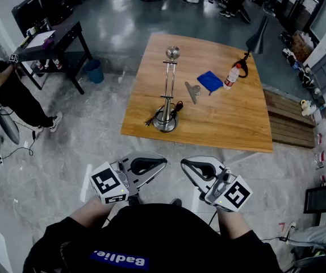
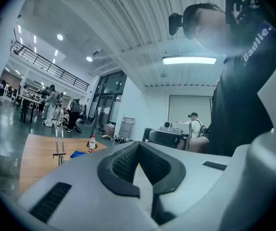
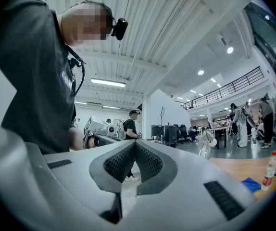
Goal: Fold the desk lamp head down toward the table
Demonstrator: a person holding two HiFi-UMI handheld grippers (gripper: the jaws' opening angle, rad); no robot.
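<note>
A silver desk lamp stands upright on the wooden table (image 1: 231, 124): round base (image 1: 164, 122), thin twin stem, ball-shaped head (image 1: 173, 52) at the top. In the left gripper view the lamp (image 2: 58, 134) shows far off at the left. Both grippers hover near my chest, well short of the table's near edge, tips turned toward each other. My left gripper (image 1: 161, 161) (image 2: 137, 153) is shut with nothing in it. My right gripper (image 1: 185, 164) (image 3: 134, 150) is shut and empty too.
On the table lie a blue cloth (image 1: 210, 80), a grey clip (image 1: 192, 90) and a red-capped bottle (image 1: 232, 75); a black cone lamp (image 1: 258, 36) stands at the far right corner. A black side table (image 1: 55, 38), blue bin (image 1: 94, 70) and a person (image 1: 9, 90) are left.
</note>
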